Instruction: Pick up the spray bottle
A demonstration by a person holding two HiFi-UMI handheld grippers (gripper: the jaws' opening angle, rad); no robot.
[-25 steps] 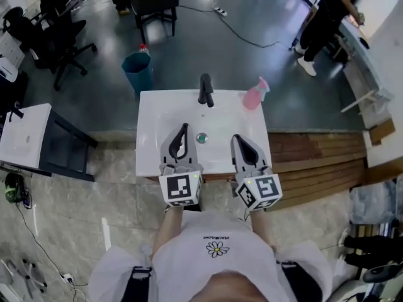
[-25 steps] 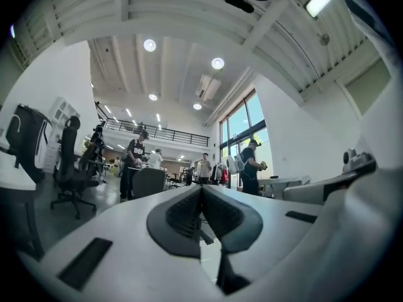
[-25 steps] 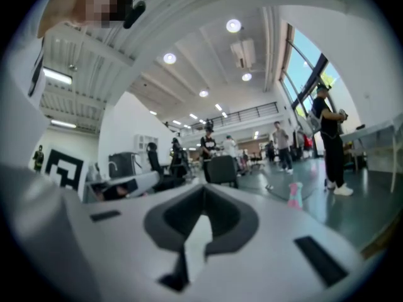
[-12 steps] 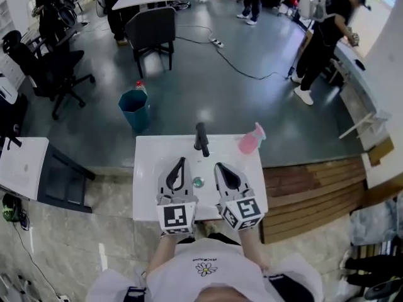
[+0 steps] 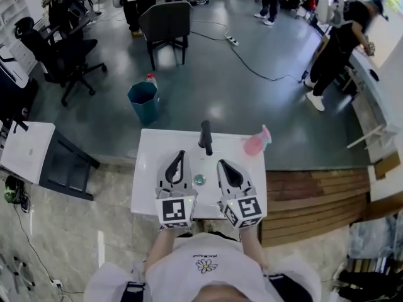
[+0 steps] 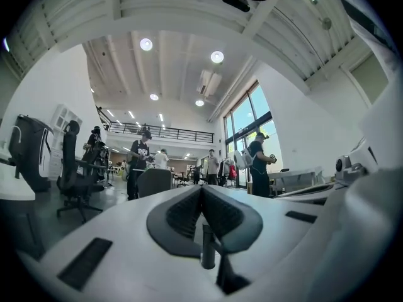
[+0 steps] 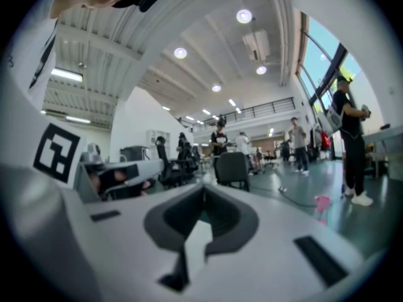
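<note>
Over the white sink, the left gripper and right gripper hover with jaws together, empty, the pink spray bottle at two o'clock

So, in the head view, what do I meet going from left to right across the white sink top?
left gripper → black faucet → right gripper → pink spray bottle
</note>
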